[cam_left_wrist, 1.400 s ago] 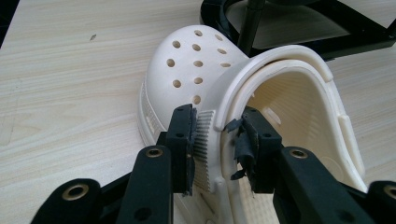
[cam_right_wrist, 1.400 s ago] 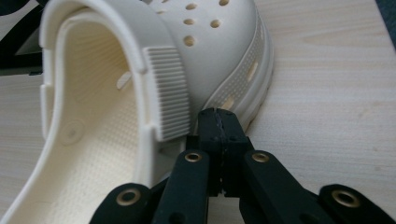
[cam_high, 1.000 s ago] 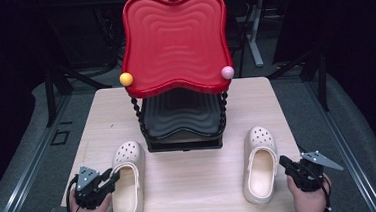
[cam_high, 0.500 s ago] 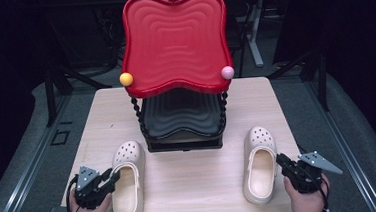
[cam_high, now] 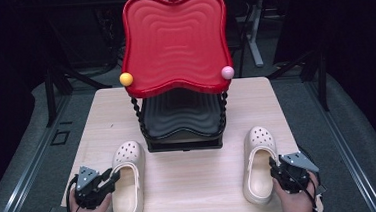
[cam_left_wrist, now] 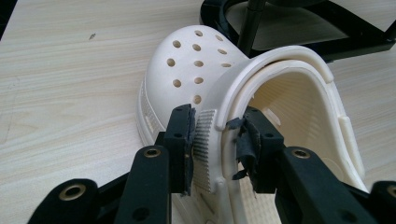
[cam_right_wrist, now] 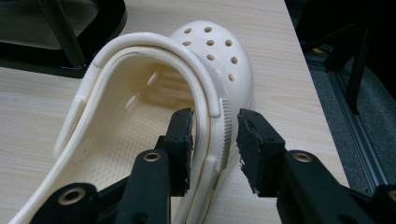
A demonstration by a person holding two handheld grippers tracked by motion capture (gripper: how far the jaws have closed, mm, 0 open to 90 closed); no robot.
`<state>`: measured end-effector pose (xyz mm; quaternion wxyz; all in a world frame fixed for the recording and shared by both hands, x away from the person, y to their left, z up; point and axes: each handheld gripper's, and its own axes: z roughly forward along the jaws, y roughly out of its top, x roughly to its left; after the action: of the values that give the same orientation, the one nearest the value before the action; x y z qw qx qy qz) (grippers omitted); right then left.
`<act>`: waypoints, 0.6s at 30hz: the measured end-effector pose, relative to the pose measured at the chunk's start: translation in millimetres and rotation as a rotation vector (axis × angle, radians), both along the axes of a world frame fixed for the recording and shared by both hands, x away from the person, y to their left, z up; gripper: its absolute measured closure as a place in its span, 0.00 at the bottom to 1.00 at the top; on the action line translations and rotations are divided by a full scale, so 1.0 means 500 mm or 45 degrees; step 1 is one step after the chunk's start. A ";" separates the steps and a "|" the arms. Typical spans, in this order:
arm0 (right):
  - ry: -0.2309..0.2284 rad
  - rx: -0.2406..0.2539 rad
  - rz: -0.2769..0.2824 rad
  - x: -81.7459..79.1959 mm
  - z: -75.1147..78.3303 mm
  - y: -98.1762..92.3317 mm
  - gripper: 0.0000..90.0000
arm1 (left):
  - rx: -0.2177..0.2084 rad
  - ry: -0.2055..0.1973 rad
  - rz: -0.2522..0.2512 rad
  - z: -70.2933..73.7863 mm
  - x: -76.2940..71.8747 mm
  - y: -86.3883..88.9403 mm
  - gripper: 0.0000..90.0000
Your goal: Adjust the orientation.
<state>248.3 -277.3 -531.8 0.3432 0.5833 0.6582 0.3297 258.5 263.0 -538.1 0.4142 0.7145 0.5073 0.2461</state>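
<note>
Both grippers stand at the cream clogs, the right one newly spread over its shoe's side wall.

Over the last second the right gripper [cam_high: 281, 171] slides in from 3 o'clock towards the right cream perforated foam clog [cam_high: 258, 163], and its jaws have just been opening; in the right gripper view they straddle that clog's outer side wall [cam_right_wrist: 215, 126] with a gap on each side, pinching nothing yet. The left gripper [cam_high: 112, 178] keeps its place, jaws half spread across the outer wall of the left cream perforated foam clog [cam_high: 127, 179], one pad close against the ribbed strap hinge [cam_left_wrist: 204, 144]; whether it presses cannot be told. Both shoes look ready to be gripped, probably for the red-and-black two-tier wavy rack [cam_high: 175, 41] at 12 o'clock. All rest on the pale wood-grain table [cam_high: 191, 186]; around it lie grey floor [cam_high: 33, 147] and a dark room.
</note>
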 end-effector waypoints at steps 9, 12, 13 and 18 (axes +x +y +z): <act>0.007 -0.142 -0.034 0.005 0.004 0.024 0.79 | 0.000 0.000 0.001 0.000 0.000 0.000 0.74; 0.018 -0.159 -0.032 0.005 0.007 0.025 0.82 | 0.000 0.000 0.001 0.000 0.000 0.000 0.74; 0.021 -0.150 -0.031 0.005 0.008 0.024 0.82 | -0.001 0.000 0.001 0.000 0.000 0.000 0.74; 0.004 -0.114 0.086 0.005 0.014 0.021 0.83 | -0.005 -0.002 0.000 -0.001 0.001 0.000 0.74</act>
<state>251.0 -266.9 -525.0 0.3567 0.5454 0.6920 0.3106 258.8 263.2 -538.5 0.4162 0.7135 0.5073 0.2455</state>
